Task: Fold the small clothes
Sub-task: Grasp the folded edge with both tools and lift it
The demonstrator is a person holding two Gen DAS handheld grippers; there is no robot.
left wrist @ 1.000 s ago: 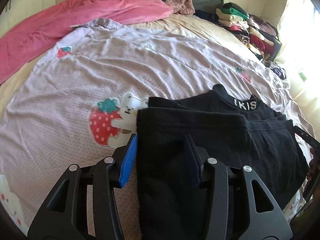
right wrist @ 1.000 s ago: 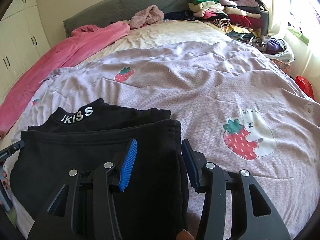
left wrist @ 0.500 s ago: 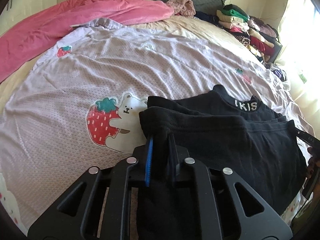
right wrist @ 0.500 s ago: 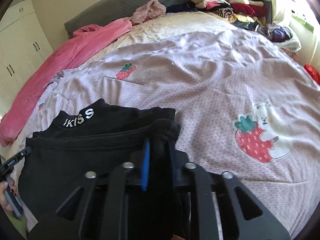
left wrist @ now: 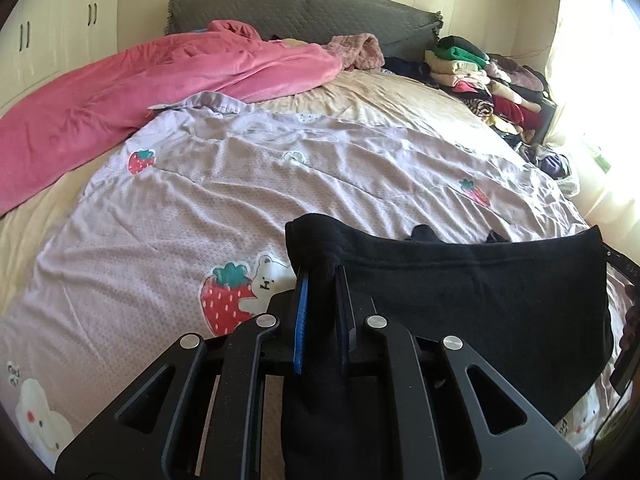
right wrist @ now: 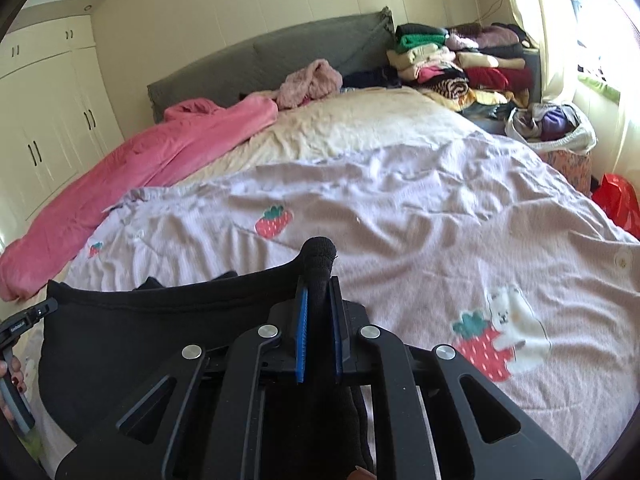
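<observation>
A black garment (left wrist: pixel 480 292) hangs lifted between my two grippers above the lilac bedspread (left wrist: pixel 280 184). My left gripper (left wrist: pixel 322 276) is shut on its left corner. My right gripper (right wrist: pixel 318 284) is shut on its right corner, where the cloth (right wrist: pixel 160 332) stretches off to the left. Its top edge sags slightly between the two grips. The lower part of the garment is hidden behind the gripper bodies.
A pink blanket (left wrist: pixel 140 92) lies along the bed's far left. A stack of folded clothes (left wrist: pixel 480 76) sits at the far right by the grey headboard (left wrist: pixel 300 12). A bag of clothes (right wrist: pixel 552 128) and a red bag (right wrist: pixel 616 204) stand beside the bed.
Both grippers closed on the garment's near corners, then lifted them off the bedspread. The views tilted up and the garment now hangs stretched between them.
</observation>
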